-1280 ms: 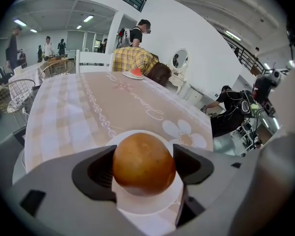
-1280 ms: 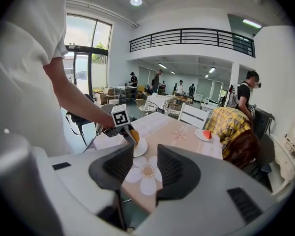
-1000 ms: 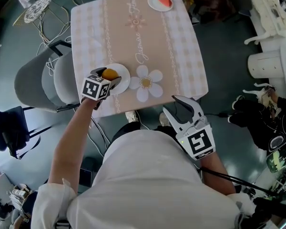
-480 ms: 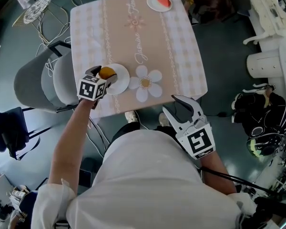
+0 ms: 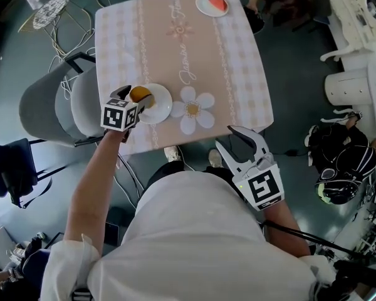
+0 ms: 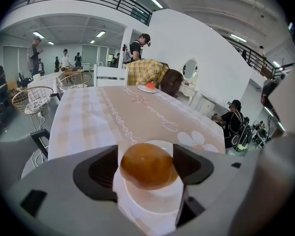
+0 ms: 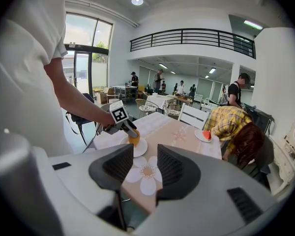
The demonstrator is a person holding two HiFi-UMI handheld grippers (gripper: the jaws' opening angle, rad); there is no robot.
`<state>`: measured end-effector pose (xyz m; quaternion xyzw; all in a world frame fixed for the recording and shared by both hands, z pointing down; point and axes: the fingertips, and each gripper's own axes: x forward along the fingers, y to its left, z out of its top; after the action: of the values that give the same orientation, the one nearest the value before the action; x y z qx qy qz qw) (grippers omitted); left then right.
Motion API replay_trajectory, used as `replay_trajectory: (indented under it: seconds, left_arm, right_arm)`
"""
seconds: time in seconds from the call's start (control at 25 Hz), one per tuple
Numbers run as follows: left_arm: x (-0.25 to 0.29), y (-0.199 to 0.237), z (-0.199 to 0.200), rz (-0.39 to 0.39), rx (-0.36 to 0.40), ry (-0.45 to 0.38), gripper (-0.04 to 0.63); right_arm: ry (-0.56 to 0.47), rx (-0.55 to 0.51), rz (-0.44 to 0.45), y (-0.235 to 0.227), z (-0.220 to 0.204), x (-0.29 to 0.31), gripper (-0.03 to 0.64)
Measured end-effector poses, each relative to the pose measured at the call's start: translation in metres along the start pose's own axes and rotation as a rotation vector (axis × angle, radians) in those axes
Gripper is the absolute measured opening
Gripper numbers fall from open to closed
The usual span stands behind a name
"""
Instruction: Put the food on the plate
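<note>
An orange round food piece [image 5: 140, 94] [image 6: 148, 165] [image 7: 133, 138] is clamped between the jaws of my left gripper [image 5: 138, 96] [image 6: 148, 167], just above the left rim of a small white plate [image 5: 160, 106] [image 6: 152, 208] [image 7: 139, 149] near the table's front left edge. My right gripper [image 5: 242, 144] [image 7: 138, 170] hovers off the table's near edge, open, with nothing between its jaws. A second white plate [image 5: 208, 7] [image 6: 143, 88] [image 7: 200, 137] with a red watermelon slice [image 5: 218, 4] [image 7: 206, 134] sits at the far end.
The table [image 5: 194, 55] has a beige checked cloth with a flower print [image 5: 192, 109]. A grey chair [image 5: 53, 105] stands at its left. A person in a yellow plaid shirt [image 7: 231, 124] bends over at the far right corner. Wire chairs [image 6: 29, 98] stand behind.
My left gripper with the orange piece has shifted slightly left and back toward the plate's left rim. The right gripper has stayed where it was.
</note>
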<state>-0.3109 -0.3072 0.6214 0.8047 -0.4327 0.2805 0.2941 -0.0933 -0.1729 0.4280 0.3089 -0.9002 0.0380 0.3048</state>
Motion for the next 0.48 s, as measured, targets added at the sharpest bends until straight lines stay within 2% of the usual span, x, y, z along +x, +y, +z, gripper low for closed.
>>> replay_trajectory:
  seconds: [0.48]
  left_arm:
    - [-0.0093, 0.0077, -0.0008, 0.032, -0.036, -0.026, 0.353]
  right_arm:
    - [-0.008, -0.007, 0.003, 0.0012, -0.0004, -0.0054, 0.161]
